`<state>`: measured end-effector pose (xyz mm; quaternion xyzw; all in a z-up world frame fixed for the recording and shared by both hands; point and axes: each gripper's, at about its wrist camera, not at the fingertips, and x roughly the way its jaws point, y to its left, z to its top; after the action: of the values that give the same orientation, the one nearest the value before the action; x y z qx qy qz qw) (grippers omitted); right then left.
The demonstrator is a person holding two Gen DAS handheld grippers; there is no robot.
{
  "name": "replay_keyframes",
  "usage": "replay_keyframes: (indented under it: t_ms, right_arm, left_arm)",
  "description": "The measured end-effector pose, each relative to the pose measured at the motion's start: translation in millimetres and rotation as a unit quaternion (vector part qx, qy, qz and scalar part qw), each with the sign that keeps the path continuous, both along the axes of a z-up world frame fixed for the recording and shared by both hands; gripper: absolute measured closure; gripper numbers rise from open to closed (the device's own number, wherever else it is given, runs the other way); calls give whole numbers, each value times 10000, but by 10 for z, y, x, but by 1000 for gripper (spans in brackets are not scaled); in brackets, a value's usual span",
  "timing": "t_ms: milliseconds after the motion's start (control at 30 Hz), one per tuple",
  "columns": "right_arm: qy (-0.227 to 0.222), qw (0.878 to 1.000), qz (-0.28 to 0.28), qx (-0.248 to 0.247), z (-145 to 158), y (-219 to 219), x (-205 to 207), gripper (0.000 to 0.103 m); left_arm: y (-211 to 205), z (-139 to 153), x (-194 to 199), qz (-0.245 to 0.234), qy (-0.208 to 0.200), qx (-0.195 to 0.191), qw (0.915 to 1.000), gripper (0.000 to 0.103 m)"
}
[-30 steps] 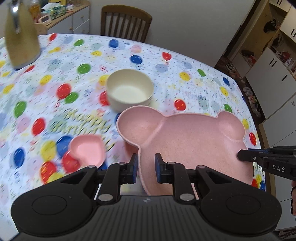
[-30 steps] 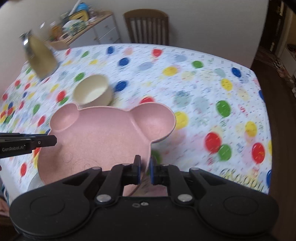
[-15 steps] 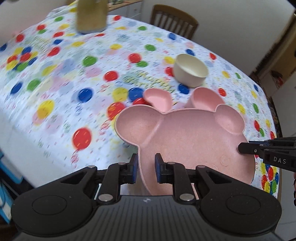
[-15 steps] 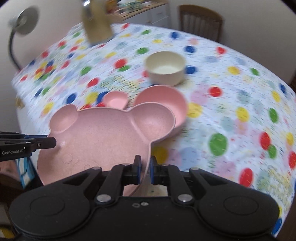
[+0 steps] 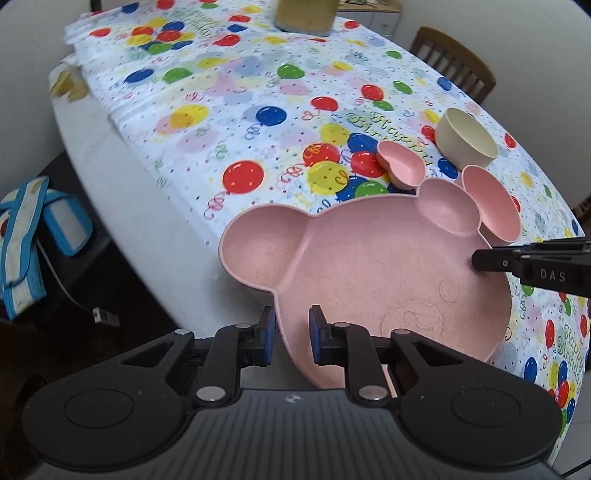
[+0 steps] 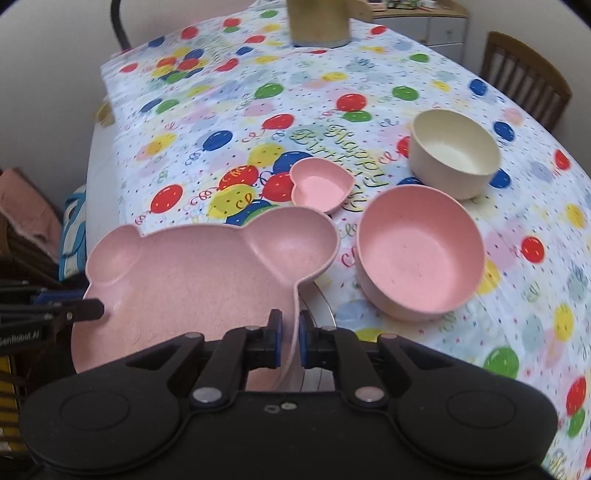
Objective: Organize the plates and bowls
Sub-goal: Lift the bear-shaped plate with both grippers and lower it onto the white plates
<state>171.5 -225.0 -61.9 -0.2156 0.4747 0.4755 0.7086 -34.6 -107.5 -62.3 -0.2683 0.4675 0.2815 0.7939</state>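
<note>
We've got the pink bear-shaped plate [image 5: 373,266] gripped on both sides. Left tongs [image 5: 291,334] are nearly closed, blue pads pinching the plate rim just below its left ear. Right tongs [image 6: 289,341] are closed down tight on the opposite rim, below the right ear, w/ the thin edge running between the pads. In each wrist view the other tongs' black tip comes in from the side and sits on the plate's edge.

Plate orientation: the two ear compartments point away from us toward the far side of the tabletop [image 5: 229,96]; the rounded chin end sits nearest the cameras. Long axis runs near-to-far, ears to chin. The embossed face side is up. It's at the near-left part of the tabletop, its left ear out past the edge of the balloon-print cloth [image 6: 295,92]. Can't tell whether the underside touches the tabletop or is held just above it.

Beyond the ears: a small pink heart-shaped dish [image 6: 320,184] just past the right ear, a round pink bowl [image 6: 419,253] just right of the plate, apart from it, and a cream bowl [image 6: 454,151] farther back right. A tan container [image 6: 317,22] stands at the far end, a wooden chair [image 6: 524,77] beyond the far-right edge.
</note>
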Motion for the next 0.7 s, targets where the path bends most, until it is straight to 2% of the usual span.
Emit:
replay_keyframes:
  t_ms: [133, 367, 700]
  right_arm:
    - [3, 9996, 286, -71, -56, 66, 59, 95]
    - [-5, 9983, 543, -224, -164, 105, 175, 94]
    - [-8, 9966, 785, -256, -229, 164, 215, 92]
  left_arm:
    - [-118, -11, -10, 132, 34, 104, 9999, 85]
    - [-313, -79, 42, 142, 164, -8, 9998, 85]
    - [-349, -95, 83, 336, 268, 21, 9991, 85]
